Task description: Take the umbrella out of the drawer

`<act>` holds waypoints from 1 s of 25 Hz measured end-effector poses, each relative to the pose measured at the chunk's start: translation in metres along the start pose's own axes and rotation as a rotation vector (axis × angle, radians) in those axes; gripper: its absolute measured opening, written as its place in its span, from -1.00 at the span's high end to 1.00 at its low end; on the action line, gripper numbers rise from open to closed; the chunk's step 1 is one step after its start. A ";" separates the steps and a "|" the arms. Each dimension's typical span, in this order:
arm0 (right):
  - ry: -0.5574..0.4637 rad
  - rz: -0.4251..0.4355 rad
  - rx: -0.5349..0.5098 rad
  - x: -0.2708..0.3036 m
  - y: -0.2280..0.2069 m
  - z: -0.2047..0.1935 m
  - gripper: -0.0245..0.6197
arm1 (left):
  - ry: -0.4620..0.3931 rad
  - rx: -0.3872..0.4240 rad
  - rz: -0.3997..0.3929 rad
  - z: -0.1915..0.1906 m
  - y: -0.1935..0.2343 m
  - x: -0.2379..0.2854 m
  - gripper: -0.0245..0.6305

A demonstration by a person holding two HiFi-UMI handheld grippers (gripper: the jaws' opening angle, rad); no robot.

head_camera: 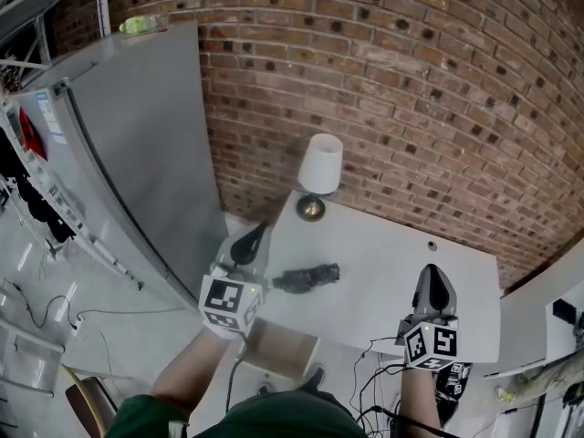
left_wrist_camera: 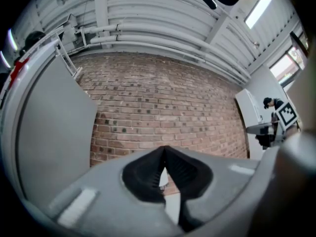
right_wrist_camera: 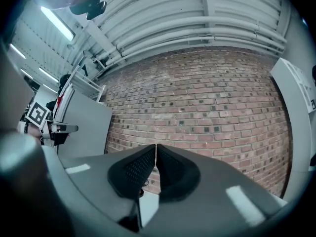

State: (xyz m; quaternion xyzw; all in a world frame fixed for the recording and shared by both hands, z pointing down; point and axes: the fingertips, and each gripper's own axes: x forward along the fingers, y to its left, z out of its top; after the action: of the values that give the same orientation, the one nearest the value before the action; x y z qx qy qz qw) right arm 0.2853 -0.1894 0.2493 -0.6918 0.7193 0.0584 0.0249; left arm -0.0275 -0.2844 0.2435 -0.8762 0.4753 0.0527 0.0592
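A black folded umbrella (head_camera: 306,277) lies on the white table (head_camera: 383,272), near its front left edge. My left gripper (head_camera: 254,235) hovers just left of the umbrella, apart from it, raised and pointing at the brick wall. Its jaws are shut with nothing between them, as the left gripper view (left_wrist_camera: 164,149) shows. My right gripper (head_camera: 433,276) is over the table's right part, well clear of the umbrella. It is also shut and empty in the right gripper view (right_wrist_camera: 156,146). An open drawer (head_camera: 285,347) sticks out under the table's front edge.
A white-shaded lamp (head_camera: 319,173) stands at the table's back left corner. A tall grey cabinet (head_camera: 137,144) rises at the left, close to the table. A brick wall (head_camera: 411,89) runs behind. Cables (head_camera: 379,381) trail over the floor in front.
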 end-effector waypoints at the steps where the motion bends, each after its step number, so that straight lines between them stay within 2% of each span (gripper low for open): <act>1: -0.002 -0.001 0.000 -0.002 0.001 0.001 0.90 | -0.003 0.005 -0.002 0.002 0.000 -0.002 0.93; 25: -0.019 -0.001 -0.029 -0.011 0.012 0.002 0.90 | -0.007 0.023 -0.001 0.002 0.004 -0.012 0.93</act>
State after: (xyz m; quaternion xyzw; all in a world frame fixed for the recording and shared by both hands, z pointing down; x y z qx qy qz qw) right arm 0.2740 -0.1775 0.2494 -0.6917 0.7179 0.0751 0.0217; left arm -0.0374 -0.2769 0.2427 -0.8755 0.4753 0.0503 0.0708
